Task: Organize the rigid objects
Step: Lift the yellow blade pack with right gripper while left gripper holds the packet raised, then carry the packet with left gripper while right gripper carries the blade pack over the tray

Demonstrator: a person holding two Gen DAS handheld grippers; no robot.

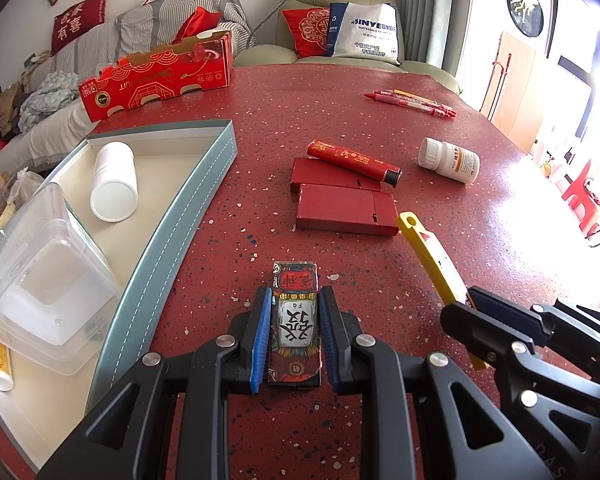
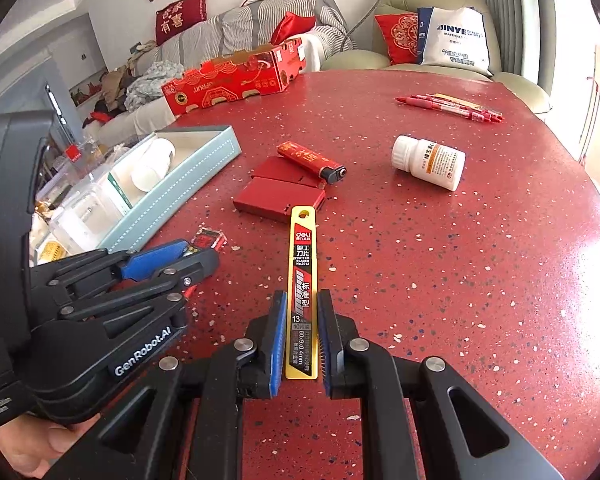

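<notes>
So both grippers are carrying something right now. The left gripper (image 1: 294, 334) is clamping a small printed box (image 1: 295, 320) with a big character on it, pads pressing on both long sides. The right gripper (image 2: 302, 334) is squeezed shut on a yellow cutter-blade case (image 2: 303, 280), which is sticking out forward between its jaws.

Looks like the collecting step, both pieces lifted over the red speckled table (image 1: 380, 280) and heading for storage, I'd guess. The blue-edged tray (image 1: 188, 220) is sitting just to the left, already holding a white bottle (image 1: 114, 182) and a clear plastic tub (image 1: 48, 276). Next move probably needs a swing left and a drop into a free patch of tray.

Further out, two red flat cases (image 1: 344, 202), a red lighter (image 1: 352, 160), a white pill bottle (image 1: 450, 160) and some pens (image 1: 412, 102) are waiting.
</notes>
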